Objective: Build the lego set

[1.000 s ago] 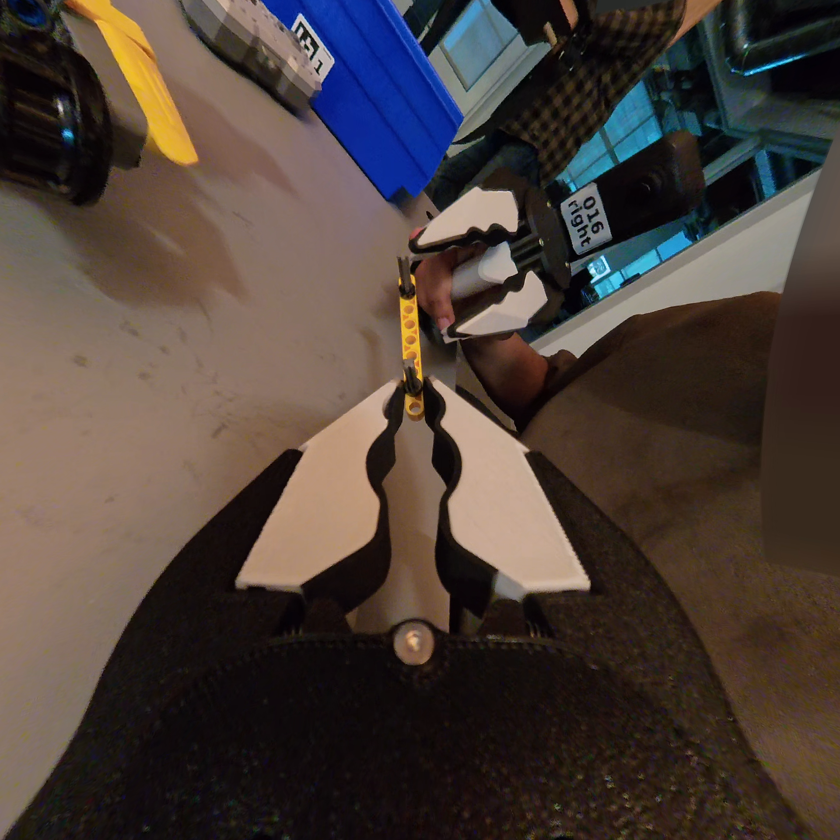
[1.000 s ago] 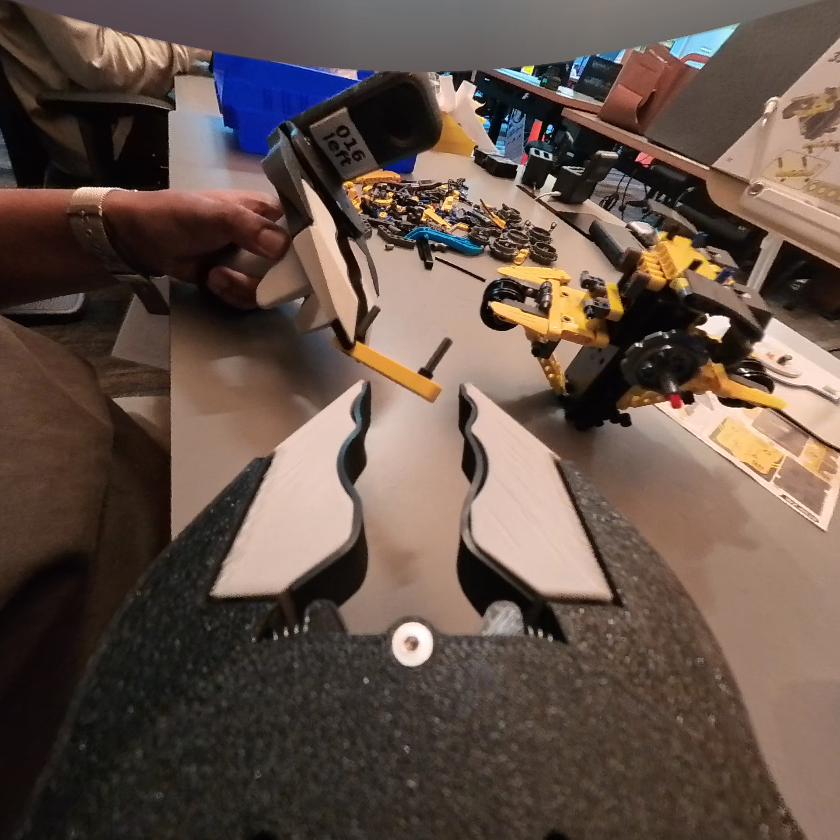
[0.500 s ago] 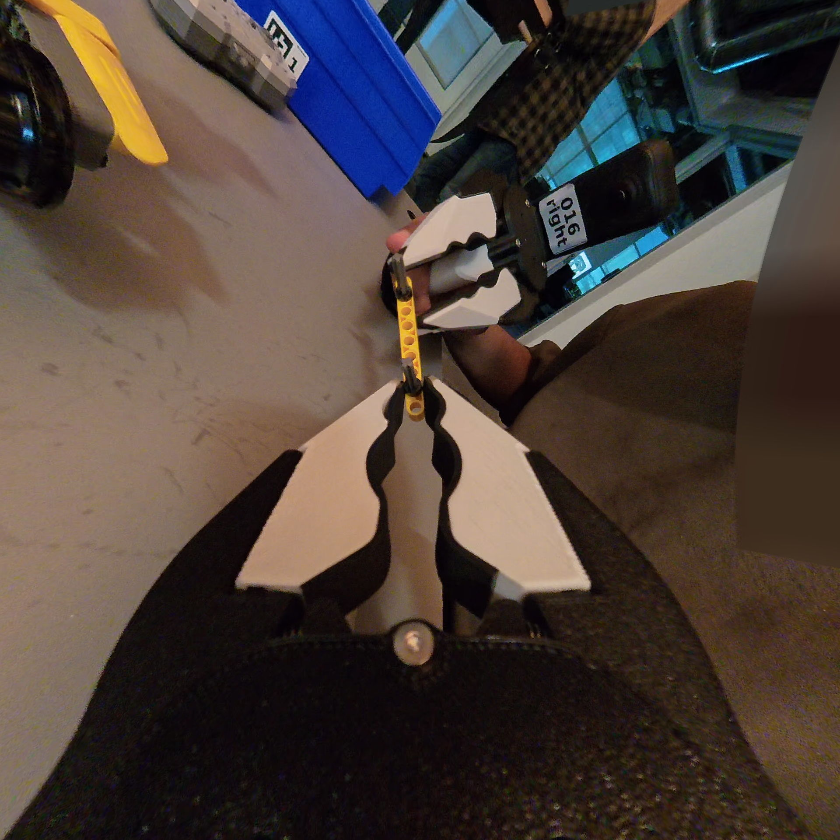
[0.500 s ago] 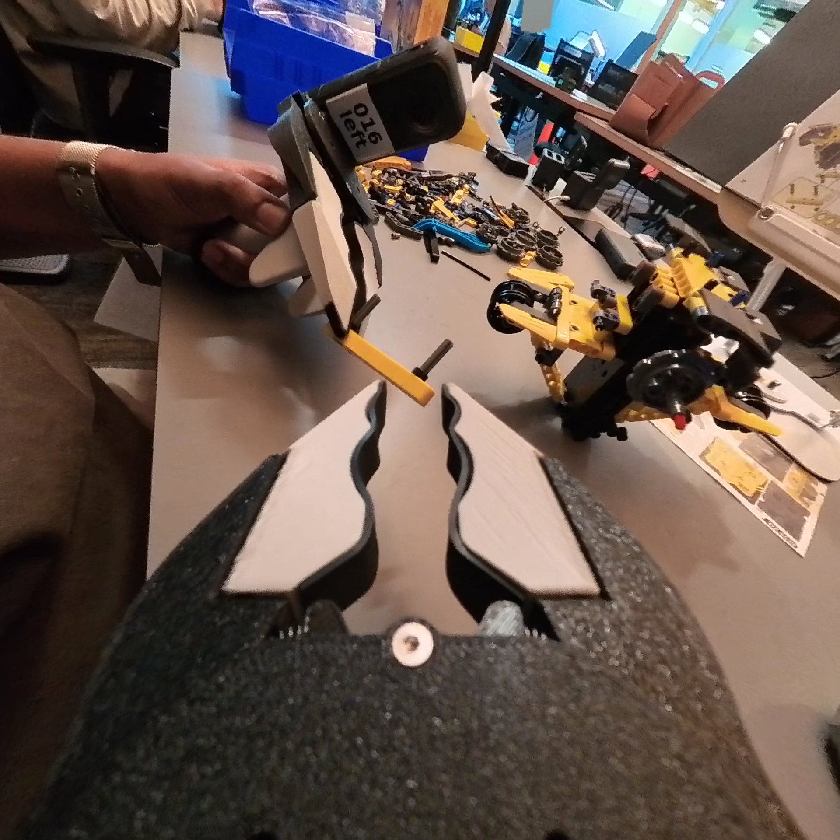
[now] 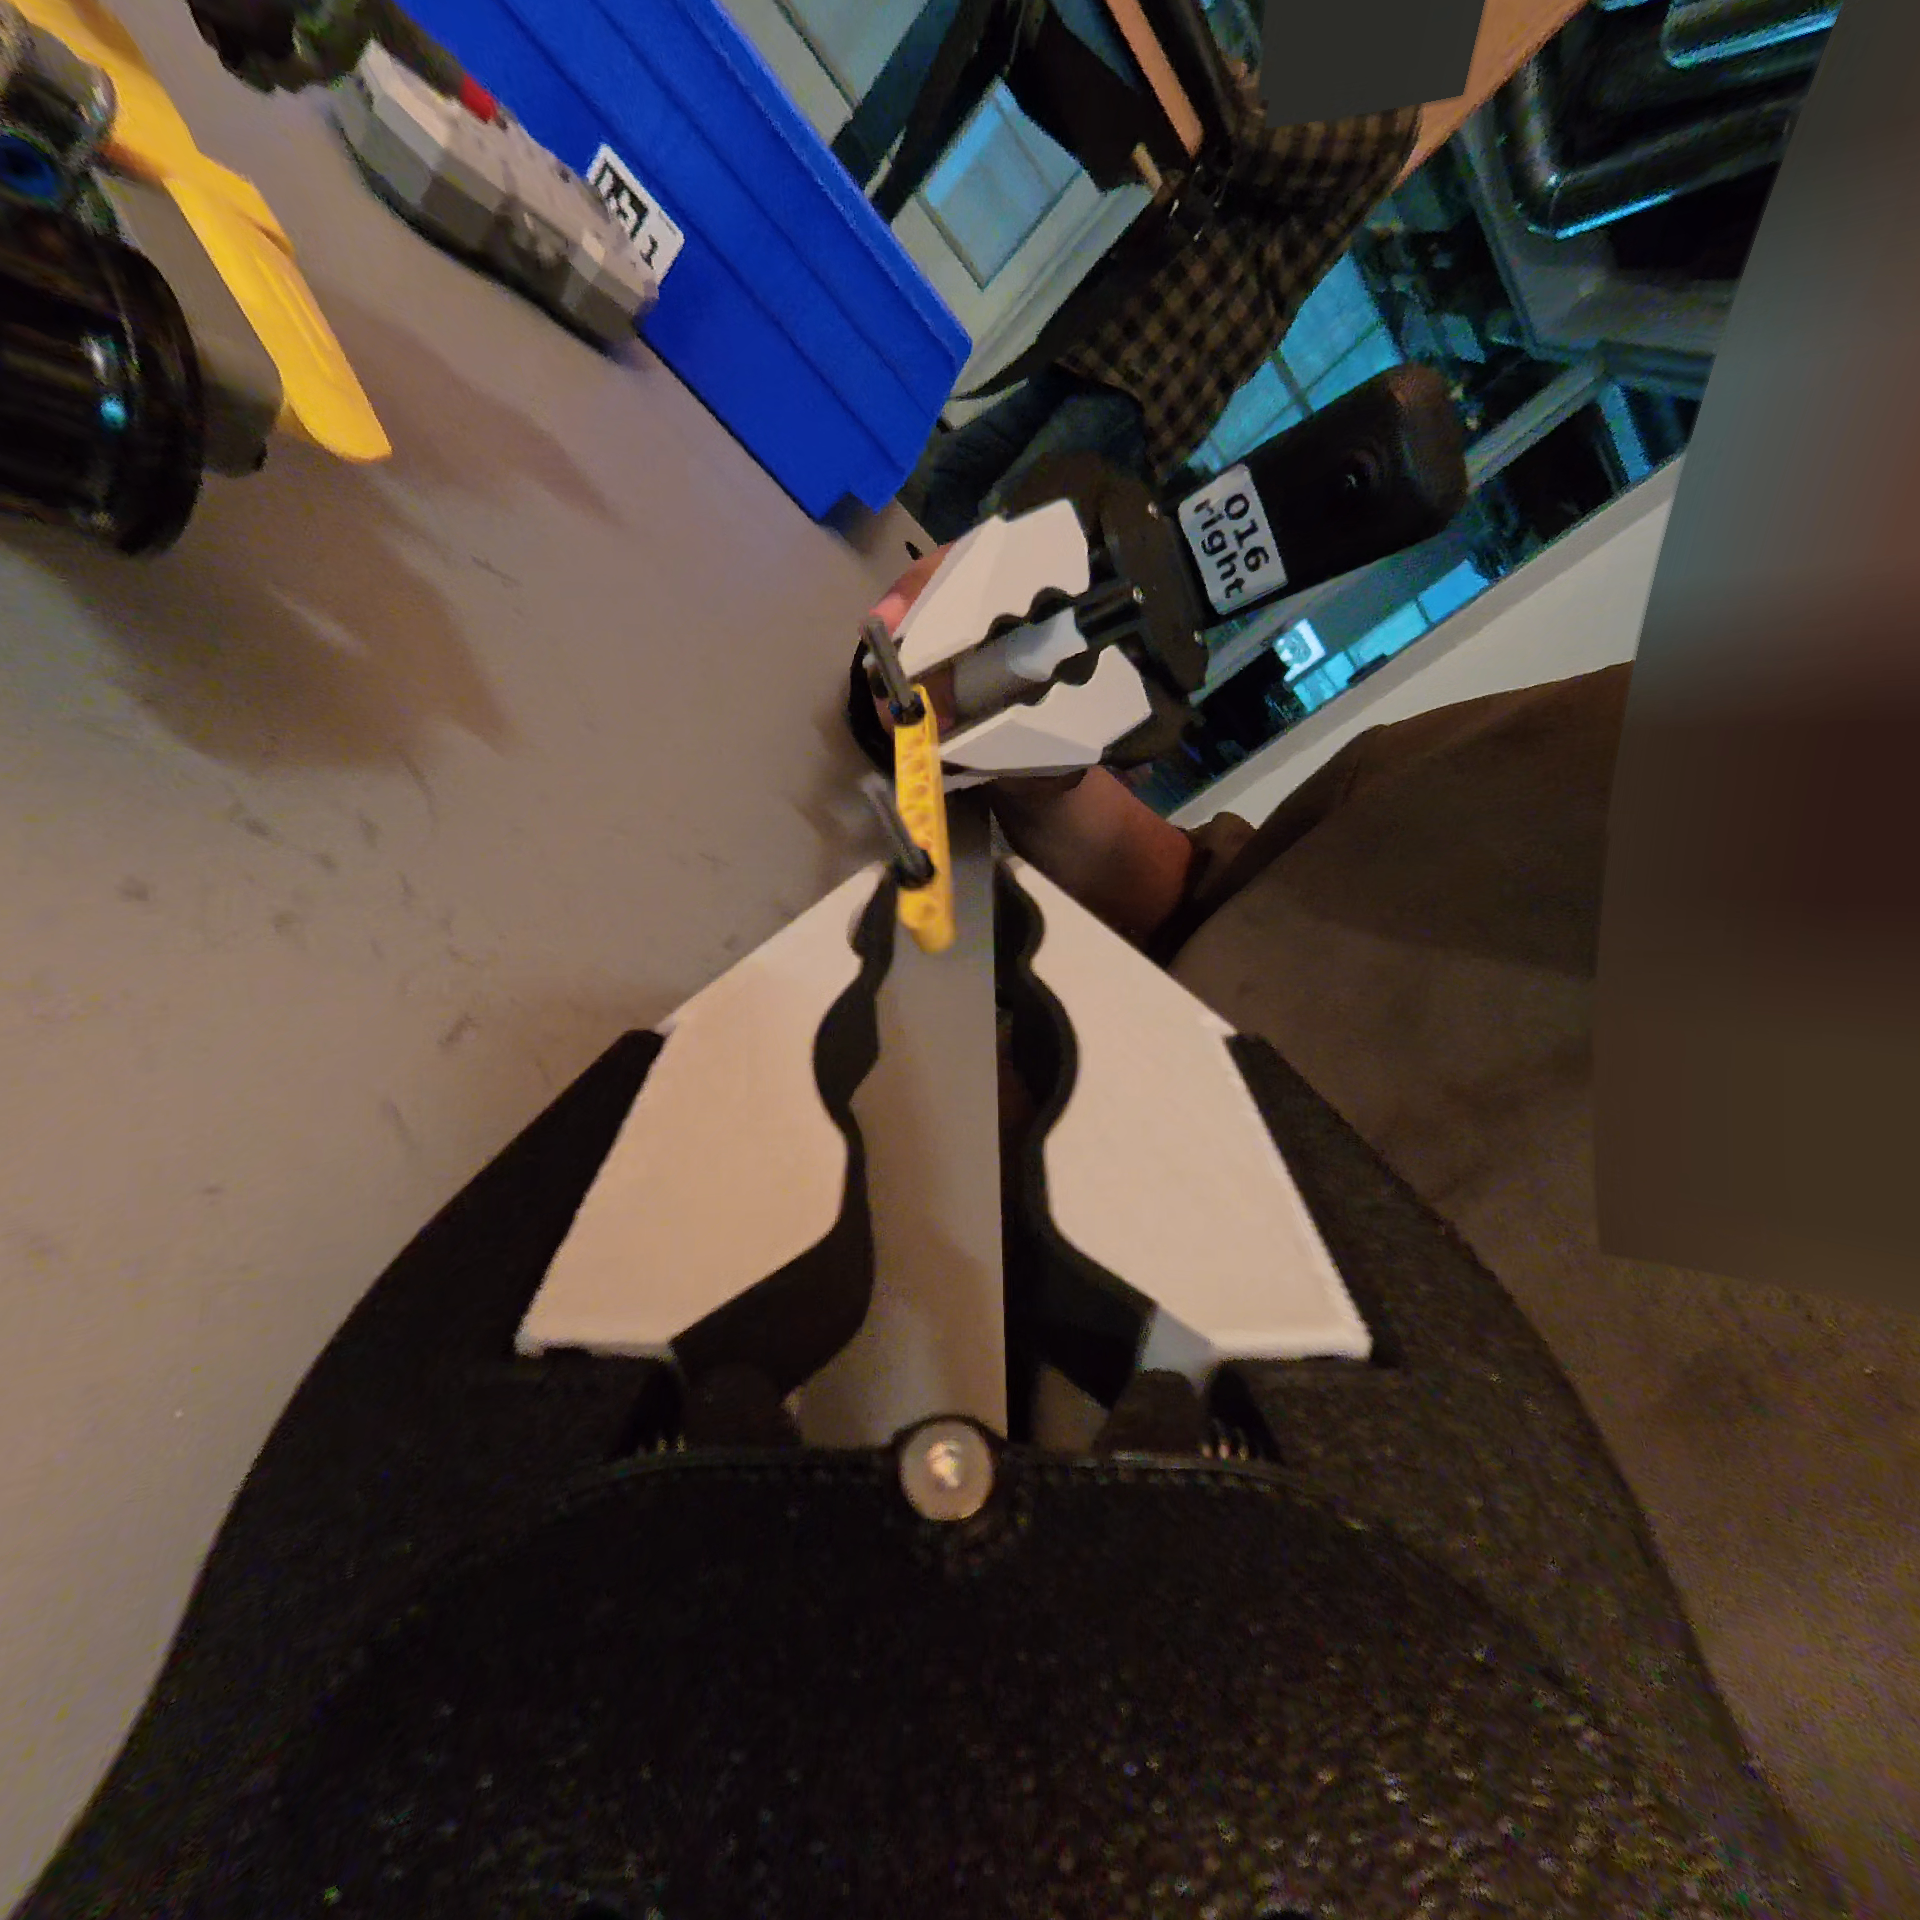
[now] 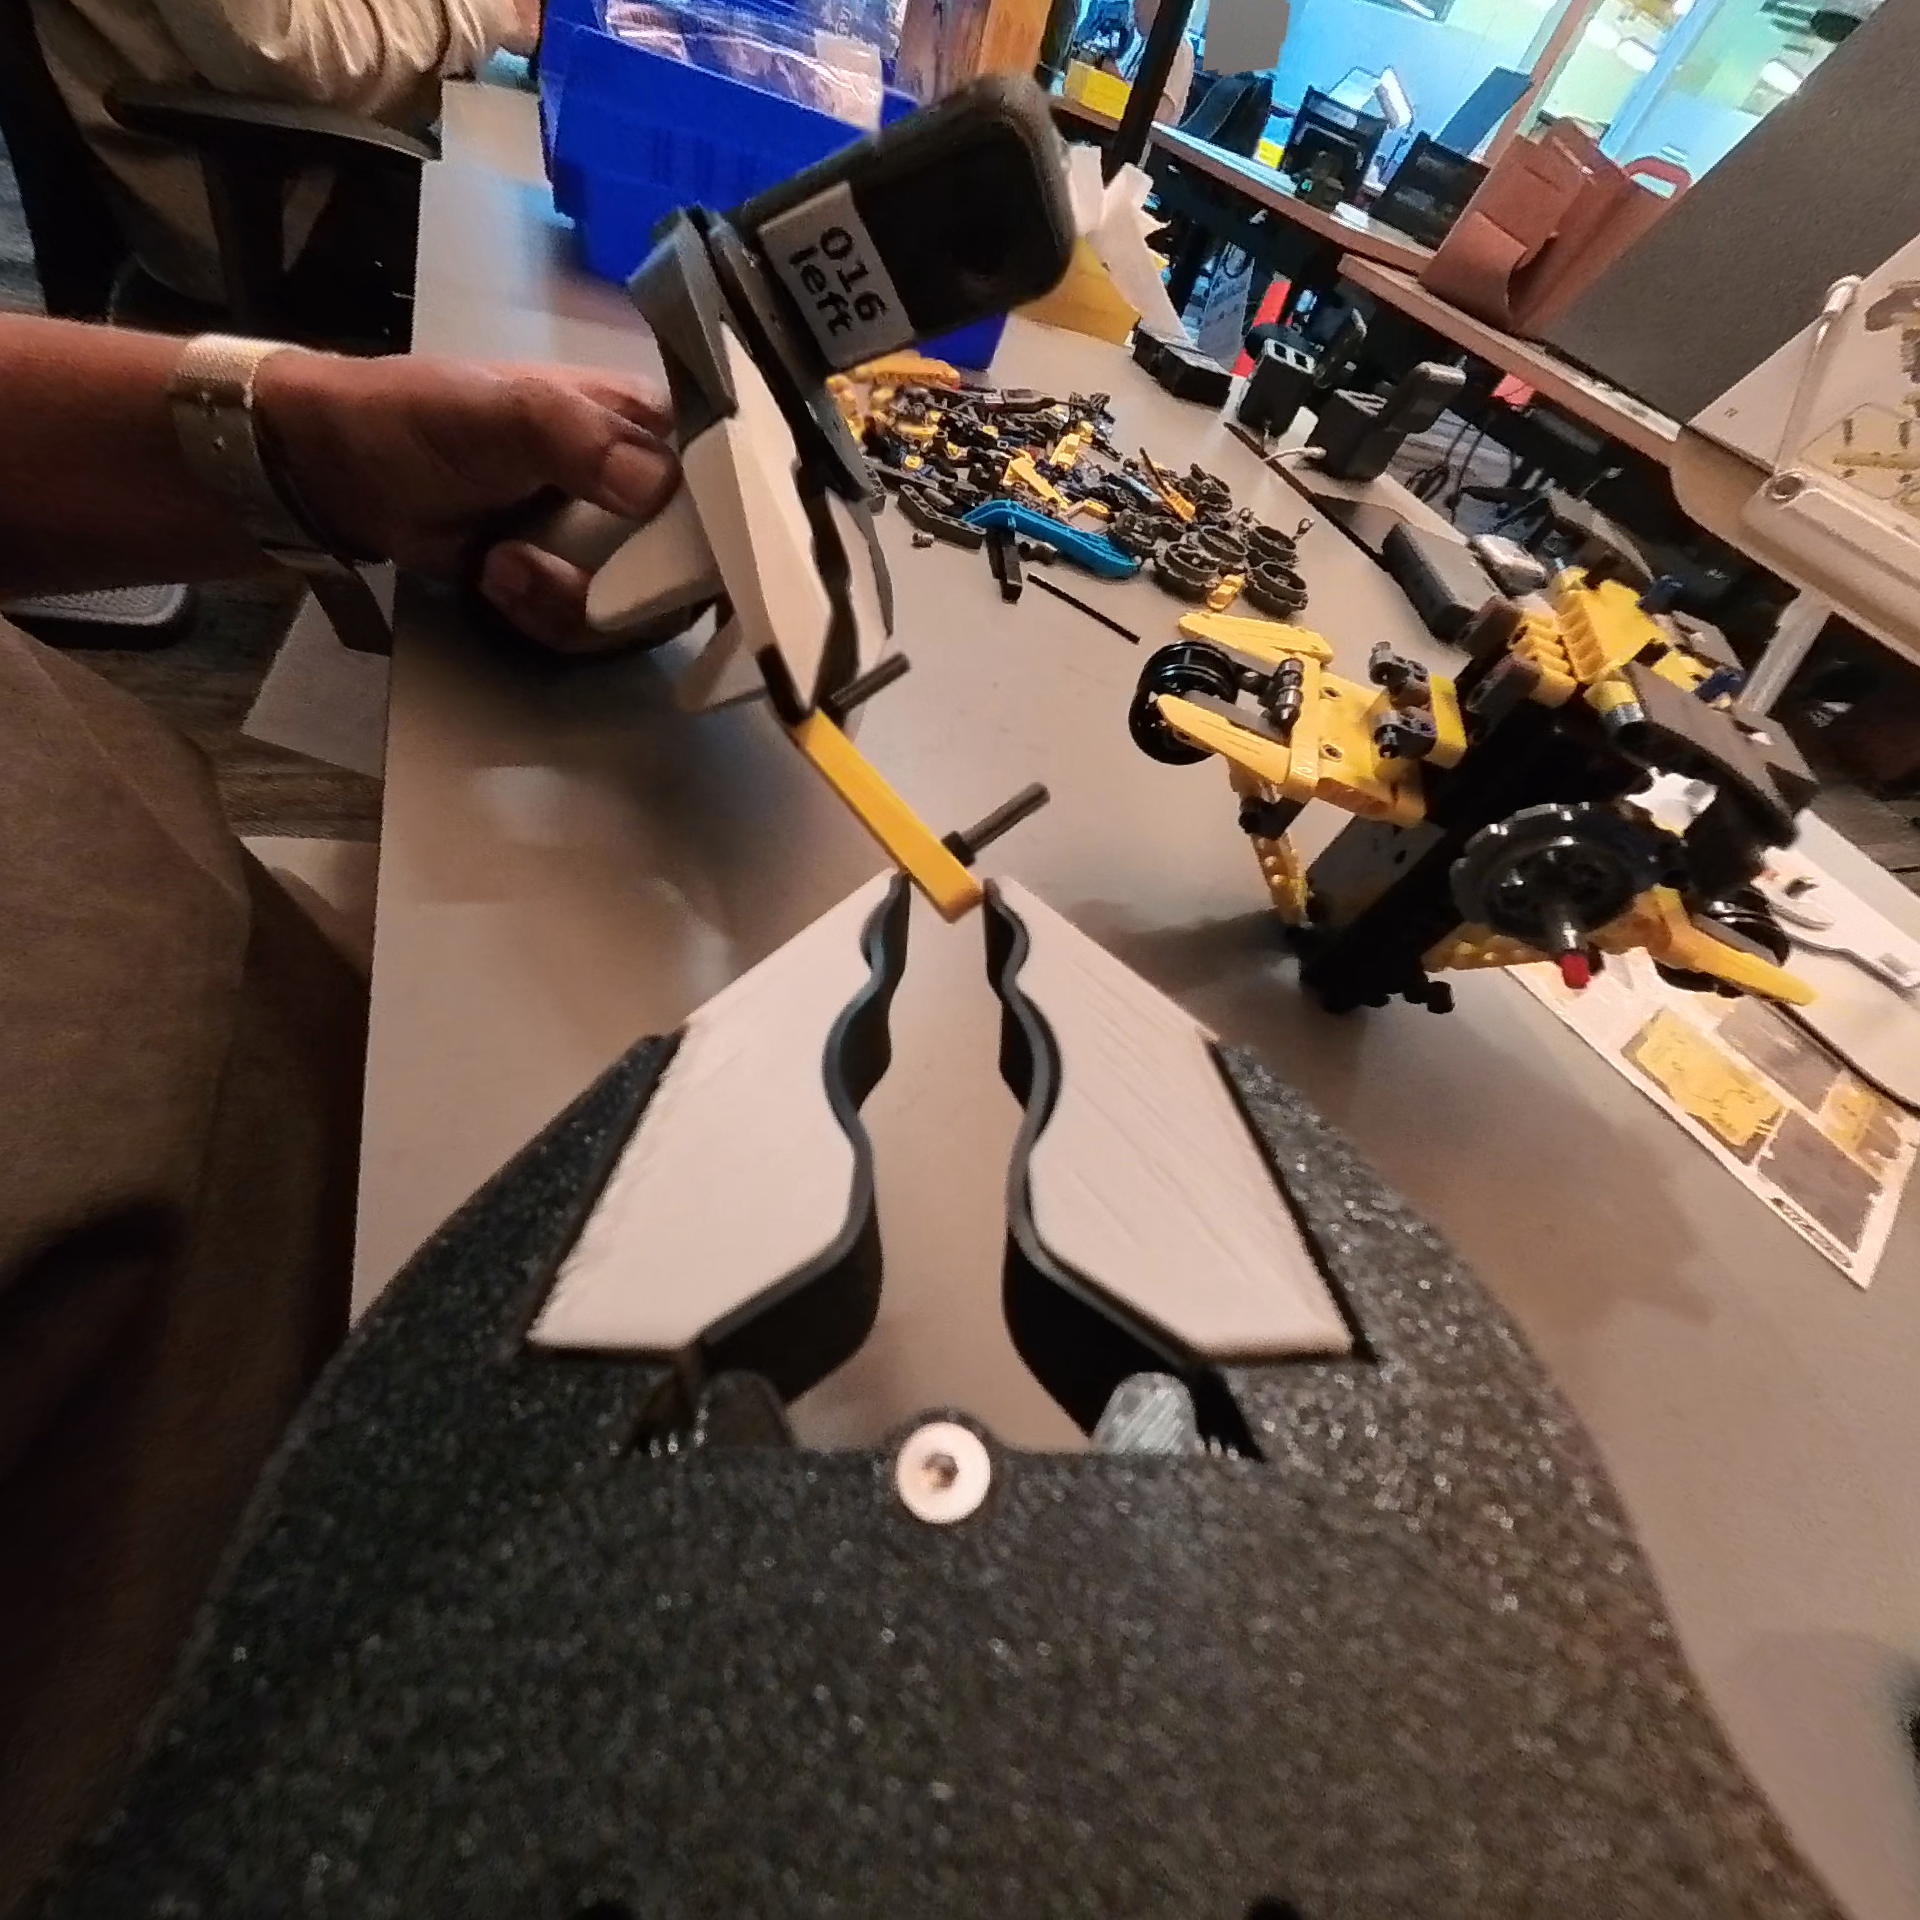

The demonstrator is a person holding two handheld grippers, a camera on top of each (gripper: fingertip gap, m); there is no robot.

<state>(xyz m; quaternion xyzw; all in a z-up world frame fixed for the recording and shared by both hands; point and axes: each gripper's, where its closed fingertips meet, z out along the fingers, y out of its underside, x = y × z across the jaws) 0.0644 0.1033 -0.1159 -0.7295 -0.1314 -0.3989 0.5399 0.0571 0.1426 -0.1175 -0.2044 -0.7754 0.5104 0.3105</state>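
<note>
A yellow holed beam [image 5: 920, 821] with two black pins [image 6: 1003, 821] is held in the air between both grippers, above the grey table [image 5: 312, 935]. My left gripper [image 5: 940, 883] is slightly open; the beam's near end lies against its left finger. In the right wrist view the left gripper [image 6: 800, 707] shows side-on at the beam's [image 6: 883, 805] far end, held by a hand [image 6: 468, 447]. My right gripper [image 6: 943, 894] is shut on the beam's other end. It also shows in the left wrist view [image 5: 914, 707], pinching the beam's tip.
A yellow and black model vehicle [image 6: 1455, 810] stands on the table to the right, partly on an instruction sheet [image 6: 1714, 1091]. A pile of loose parts [image 6: 1039, 499] lies farther back. A blue bin [image 5: 748, 260] and a grey block [image 5: 499, 197] sit near the table's edge. Tip to tip, the grippers are about 5 cm apart. My right tips are roughly 25 cm from the grey block [image 5: 499, 197].
My right gripper moved in and closed on the beam's free end. My left gripper's fingers spread apart, and the beam now tilts against its left finger.
</note>
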